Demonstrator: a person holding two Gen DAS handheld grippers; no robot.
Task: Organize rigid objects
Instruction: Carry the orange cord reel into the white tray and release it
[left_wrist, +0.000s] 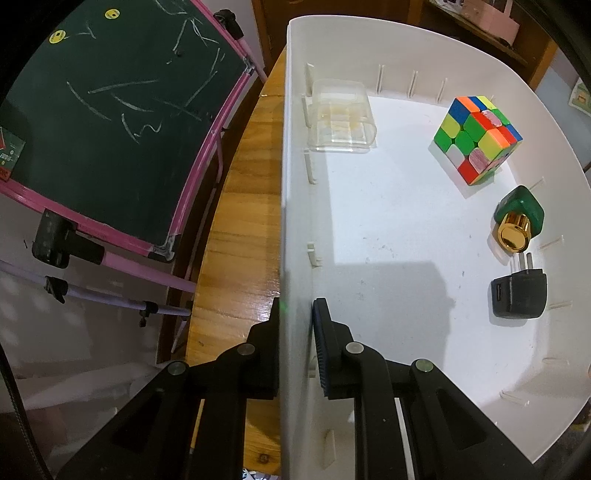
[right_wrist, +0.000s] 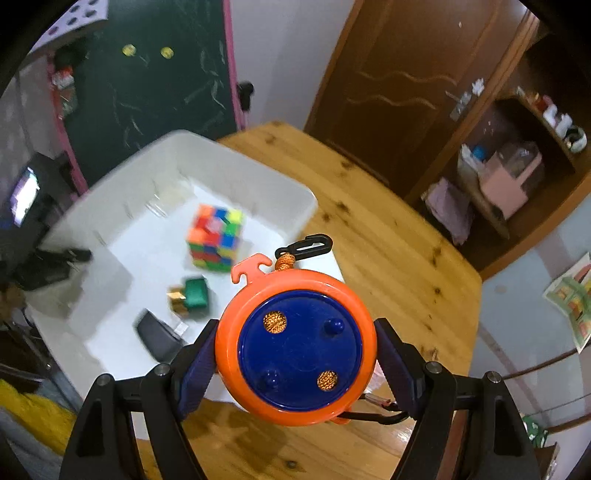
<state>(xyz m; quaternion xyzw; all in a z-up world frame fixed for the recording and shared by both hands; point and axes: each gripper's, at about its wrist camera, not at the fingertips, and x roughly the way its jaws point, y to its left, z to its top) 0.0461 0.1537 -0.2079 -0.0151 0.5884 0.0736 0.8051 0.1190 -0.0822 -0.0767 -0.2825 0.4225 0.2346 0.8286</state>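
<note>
left wrist: left gripper (left_wrist: 295, 317) pinches white bin (left_wrist: 295, 184) wall; cube (left_wrist: 476, 138) inside.

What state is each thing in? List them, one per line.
Left hand-held gripper: shut on the bin wall.
Right hand-held gripper: shut on the orange reel.
Orange reel: held above the table.
White bin: open, on the table.
Puzzle cube: scrambled, in the bin.
Black charger: unplugged, in the bin.
</note>
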